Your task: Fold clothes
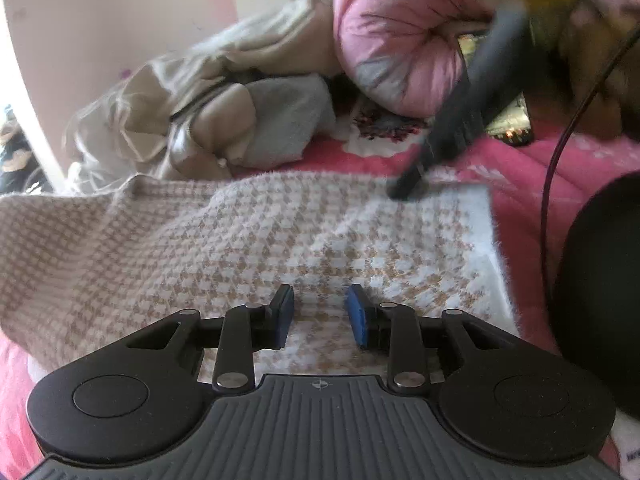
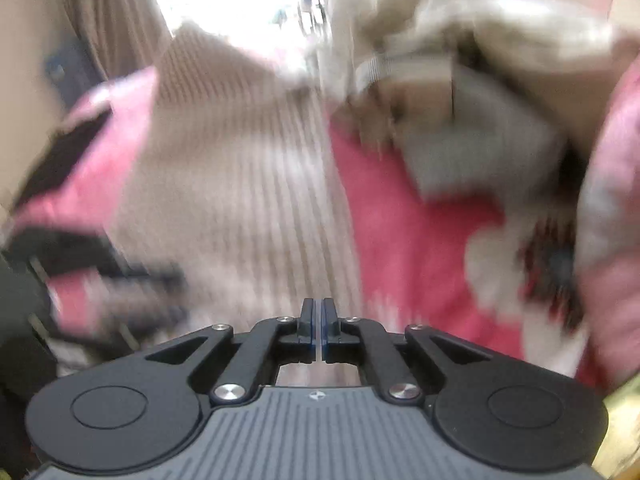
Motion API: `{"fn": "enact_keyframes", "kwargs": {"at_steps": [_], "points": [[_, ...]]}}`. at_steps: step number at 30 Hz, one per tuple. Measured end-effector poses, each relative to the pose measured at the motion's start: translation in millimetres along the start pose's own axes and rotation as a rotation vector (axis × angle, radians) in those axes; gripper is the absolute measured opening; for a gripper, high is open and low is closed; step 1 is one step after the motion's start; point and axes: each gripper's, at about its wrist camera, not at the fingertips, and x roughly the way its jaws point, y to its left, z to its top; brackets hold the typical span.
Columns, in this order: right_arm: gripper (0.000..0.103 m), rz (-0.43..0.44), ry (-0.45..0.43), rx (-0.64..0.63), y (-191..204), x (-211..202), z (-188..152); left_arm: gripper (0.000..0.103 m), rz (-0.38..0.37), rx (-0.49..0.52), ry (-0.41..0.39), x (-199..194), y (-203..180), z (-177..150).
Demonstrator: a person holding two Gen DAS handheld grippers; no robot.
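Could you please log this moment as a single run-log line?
task: fold clothes | left gripper: open, over checked knit | right gripper: shut, at knit's far edge | surface: pink bedspread

Pink bed — houndstooth garment, clothes pile

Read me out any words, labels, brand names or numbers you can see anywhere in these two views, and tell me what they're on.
None can be read.
Left gripper base: only a small crosshair mark, no letters.
White item at the left view's bottom right corner: dark print, cut off, too blurred to read.
Lit screen behind the houndstooth garment: too blurred.
Right wrist view: motion-blurred, no text.
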Motion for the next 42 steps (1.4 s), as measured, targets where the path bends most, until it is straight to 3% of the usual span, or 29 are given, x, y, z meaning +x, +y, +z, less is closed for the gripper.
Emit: {"fn": "enact_keyframes", "kwargs": {"at_steps": [4,8,11,13,16,19,22,26,31,32,33,37,39,41,42], "points": [[0.003,0.057,-0.083,-0.053,21,13,40,0.028,-0.026,-0.036,-0.013,2,7,-2],[0.0,0.014,0.099,-0.125,26,90,28,0.029,-0.069,-0.03,-0.028,0,12,-6],[0.0,0.025,0.116,-0.111,19,98,26,0.032,-0.109,-0.053,-0.043,-10,31,-5],[0.005,0.042,0.104,-0.071,16,86,42,0.032,-0.073,-0.132,-0.08,-17,57,-10],[0.011,0.062,0.001,-0.077,17,76,68,0.032,-0.015,-0.254,-0.136,-26,96,-18],[0.027,0.04,-0.068,-0.101,22,96,98,0.032,0.047,-0.354,-0.098,-5,120,-40],[0.03,0.02,-0.077,-0.141,26,134,122,0.032,0.034,-0.325,-0.128,2,119,-57],[0.036,0.025,-0.017,-0.179,22,185,138,0.032,0.01,-0.337,-0.152,6,122,-61],[0.039,0.073,-0.004,-0.127,15,207,140,0.033,-0.02,-0.354,-0.181,11,125,-66],[0.032,0.087,-0.006,-0.11,15,207,139,0.033,-0.026,-0.358,-0.187,12,126,-67],[0.015,0.11,0.0,-0.096,17,205,138,0.033,-0.032,-0.361,-0.193,13,127,-68],[0.009,0.2,-0.033,-0.097,33,190,133,0.033,-0.037,-0.367,-0.201,14,127,-70],[0.008,0.259,-0.142,-0.051,29,167,135,0.033,-0.033,-0.369,-0.2,14,126,-70],[0.007,0.252,-0.252,0.027,10,147,136,0.033,-0.028,-0.37,-0.2,13,126,-70],[0.007,0.235,-0.261,0.054,1,146,135,0.033,-0.025,-0.373,-0.203,13,126,-70]]}}
